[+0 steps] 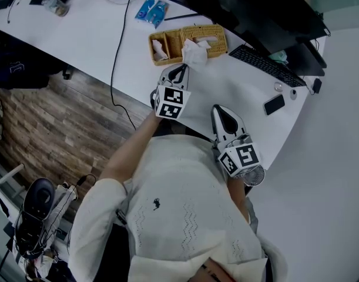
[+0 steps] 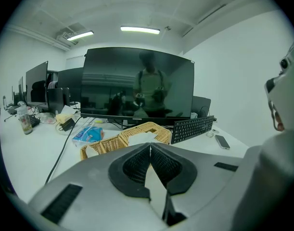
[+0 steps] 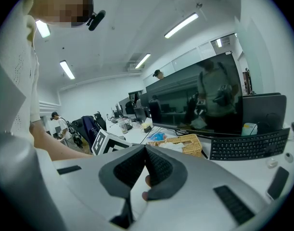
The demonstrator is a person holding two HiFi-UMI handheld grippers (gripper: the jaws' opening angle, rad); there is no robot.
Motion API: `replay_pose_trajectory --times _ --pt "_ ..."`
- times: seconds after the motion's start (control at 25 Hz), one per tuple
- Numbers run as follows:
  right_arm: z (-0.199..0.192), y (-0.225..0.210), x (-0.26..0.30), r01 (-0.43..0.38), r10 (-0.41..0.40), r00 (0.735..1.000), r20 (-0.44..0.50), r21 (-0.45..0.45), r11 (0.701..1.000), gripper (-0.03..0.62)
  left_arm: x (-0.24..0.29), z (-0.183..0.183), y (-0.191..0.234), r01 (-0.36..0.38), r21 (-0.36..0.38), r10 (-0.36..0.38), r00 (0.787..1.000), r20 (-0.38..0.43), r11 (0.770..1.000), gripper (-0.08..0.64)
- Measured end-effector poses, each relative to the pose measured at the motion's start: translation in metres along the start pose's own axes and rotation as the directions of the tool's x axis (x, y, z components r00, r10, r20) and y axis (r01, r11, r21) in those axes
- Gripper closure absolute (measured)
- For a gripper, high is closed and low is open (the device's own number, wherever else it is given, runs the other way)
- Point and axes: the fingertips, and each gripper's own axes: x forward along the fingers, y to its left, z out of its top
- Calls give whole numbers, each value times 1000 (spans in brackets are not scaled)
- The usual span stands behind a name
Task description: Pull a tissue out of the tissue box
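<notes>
- Now the pulling step looks to be under way — the left gripper (image 1: 180, 70) has its tip right at the near edge of the tissue (image 1: 195, 53).
- Its two jaws are pressed tight together. They seem to pinch that edge of the tissue, but the pinch spot is very small, so this is my best guess.
- The right gripper (image 1: 221, 115) is pressed shut too, with nothing in it. It hangs close to the person's body, well apart from the tissue box (image 1: 210, 37).
- The tissue box is a woven, basket-like box. It sits on the white desk (image 1: 91, 34), in front of the big dark screen (image 2: 137, 85) and near the keyboard (image 1: 267, 65).
- The tissue is white, soft and crumpled. A good part of it sticks out of the top of the box and flops over the front side, toward the left gripper.
- For the next move, I think the left gripper should come back toward the person, slow and straight. Its jaws should stay shut until the whole tissue slips free.
- The box looks light, so it might slide or tip along with the pull — the right gripper could hold it down.
- The tissue is thin, so a hard tug could tear it.
</notes>
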Motion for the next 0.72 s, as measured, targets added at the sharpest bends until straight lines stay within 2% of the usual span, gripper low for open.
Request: replay_pose_trajectory --times 0.32,0.72 --pt "-1 9 5 4 -4 1000 16 -4 1000 591 -20 -6 0 34 -7 -34 999 15 999 548" --pt "0 21 12 12 -12 999 34 -20 1000 591 -56 22 4 82 -34 -78 992 100 996 548"
